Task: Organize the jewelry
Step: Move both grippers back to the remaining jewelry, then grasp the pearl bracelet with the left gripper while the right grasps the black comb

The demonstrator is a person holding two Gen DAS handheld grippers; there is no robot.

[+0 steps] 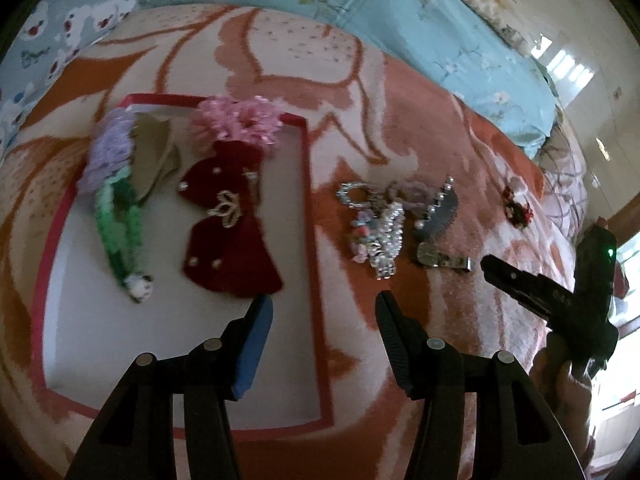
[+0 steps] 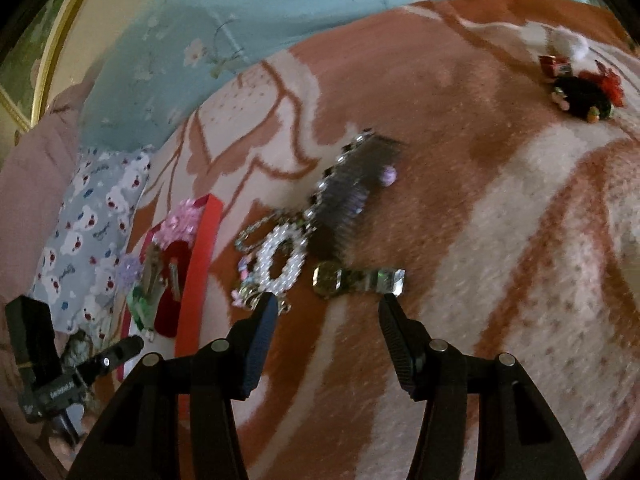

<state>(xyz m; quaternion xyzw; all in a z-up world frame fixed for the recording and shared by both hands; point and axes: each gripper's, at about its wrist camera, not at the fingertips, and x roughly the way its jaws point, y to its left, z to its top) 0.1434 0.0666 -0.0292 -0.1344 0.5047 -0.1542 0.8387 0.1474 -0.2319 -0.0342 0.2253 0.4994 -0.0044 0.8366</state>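
because the watch (image 2: 352, 280) touches the pearl bracelet (image 2: 280, 260), the right gripper (image 2: 326, 312) could drag both. both the right and left gripper (image 1: 324, 312) are half open, holding nothing.

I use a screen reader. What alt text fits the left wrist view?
The open left gripper hovers over a red-rimmed tray holding a dark red bow and fabric flowers, on a patterned blanket. Beaded bracelets and a comb lie right of it.
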